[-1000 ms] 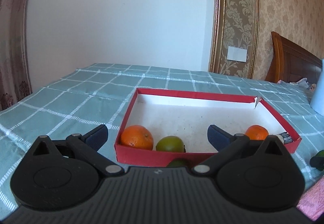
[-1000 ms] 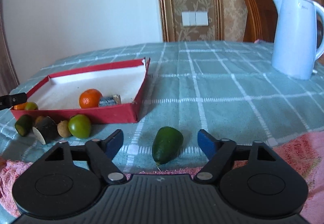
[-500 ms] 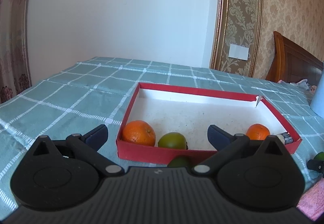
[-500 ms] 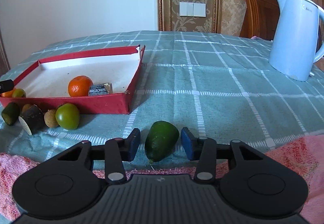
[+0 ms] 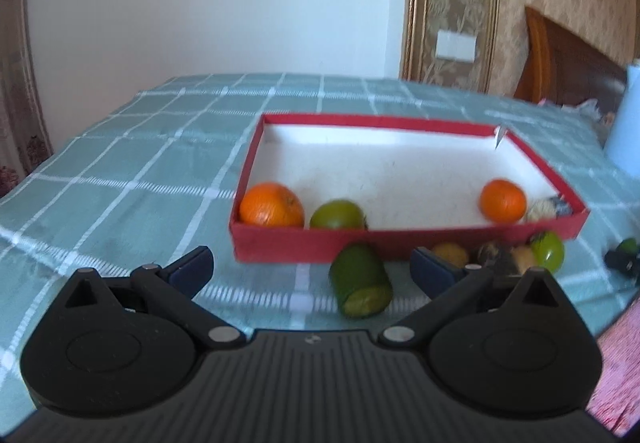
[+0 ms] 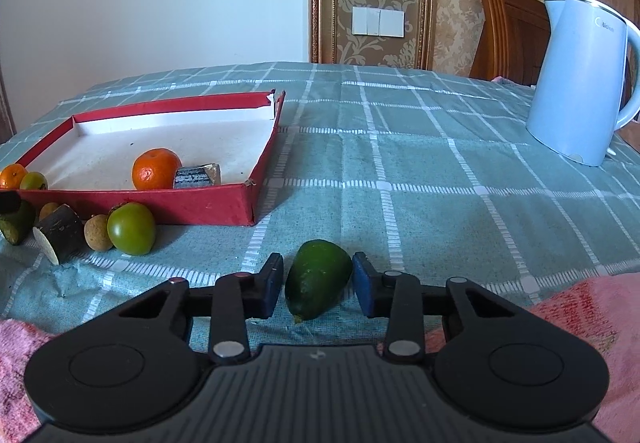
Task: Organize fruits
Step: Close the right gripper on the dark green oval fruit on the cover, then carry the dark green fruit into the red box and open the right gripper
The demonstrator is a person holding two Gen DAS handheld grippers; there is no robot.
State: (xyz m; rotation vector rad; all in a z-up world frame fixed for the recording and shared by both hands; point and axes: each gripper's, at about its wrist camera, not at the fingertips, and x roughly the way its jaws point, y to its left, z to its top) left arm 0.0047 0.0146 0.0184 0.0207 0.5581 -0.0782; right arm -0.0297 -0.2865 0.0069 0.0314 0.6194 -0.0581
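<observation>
A red box [image 5: 400, 239] with a white floor holds an orange [image 5: 272, 205], a green fruit [image 5: 338, 215] and a smaller orange [image 5: 503, 201]. In front of it lies a cut green piece [image 5: 360, 283], between the wide-open fingers of my left gripper [image 5: 310, 267], which touch nothing. In the right wrist view a dark green oval fruit [image 6: 320, 267] lies on the cloth between the jaws of my right gripper [image 6: 318, 279]. Those jaws are closing; a thin gap still shows at the left pad.
Along the box's front wall [image 6: 160, 205] lie a green round fruit [image 6: 131, 229], a small brown fruit [image 6: 98, 231] and a dark cut stub [image 6: 60, 233]. A pale blue kettle [image 6: 580, 83] stands far right. A pink towel [image 6: 580, 315] covers the near edge.
The right jaws have closed in from wide apart to just beside the dark green fruit. The left view has tipped down, bringing the cut green piece and the fruits before the box into sight.
</observation>
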